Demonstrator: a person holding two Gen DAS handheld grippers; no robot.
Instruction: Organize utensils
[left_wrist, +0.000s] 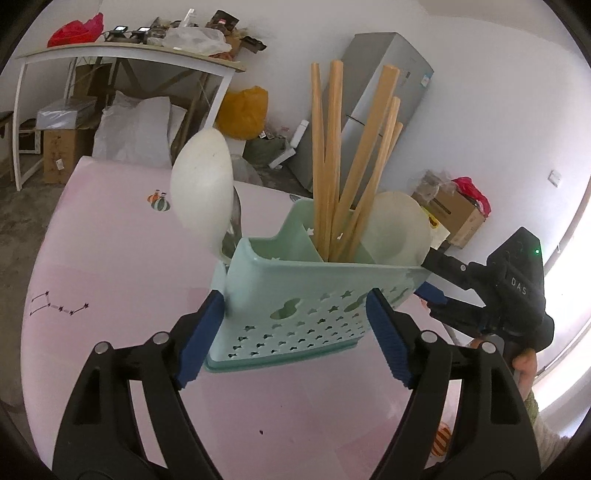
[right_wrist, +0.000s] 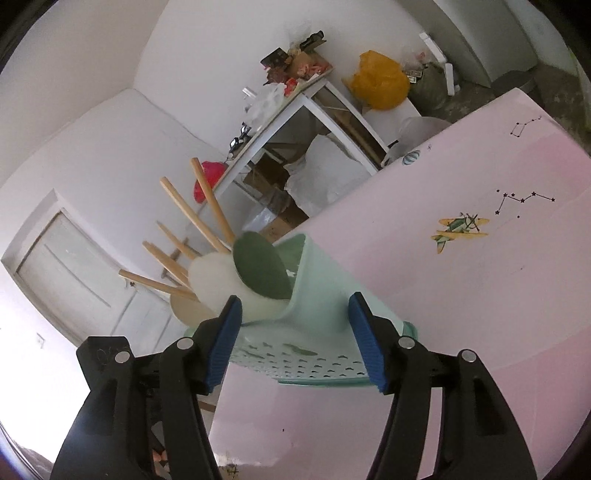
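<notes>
Mint plastic utensil caddy (left_wrist: 295, 295) stands on the pink table (left_wrist: 110, 295), dead centre of the left wrist view, and it is loaded: wooden chopsticks (left_wrist: 332, 166) fan up toward 12 o'clock from the middle compartment, one white spoon (left_wrist: 201, 188) sticks out at 10 o'clock, a second pale spoon bowl (left_wrist: 397, 229) at 2 o'clock. Handling call: thin perforated walls, light, will flex if squeezed hard, and the load is top-heavy (long sticks, loose in their slots), so any tilt spills them. Best purchase looks like the two short end walls near the rim, not the star-punched face. Left gripper (left_wrist: 295, 321) has its jaws wide, straddling the caddy's front face; the left blue pad (left_wrist: 201, 336) sits right at the caddy's left corner, contact not certain, the right pad stands clear of the wall. It points slightly downward at the caddy. Right gripper (right_wrist: 295, 332), also spread, comes in from 3 o'clock in the left view, view rolled so the table runs diagonally; its jaws bracket the caddy's end wall (right_wrist: 317, 295) with gaps both sides, nothing pinched. A green spoon bowl (right_wrist: 260, 266) shows just above that wall. Neither gripper holds anything.
</notes>
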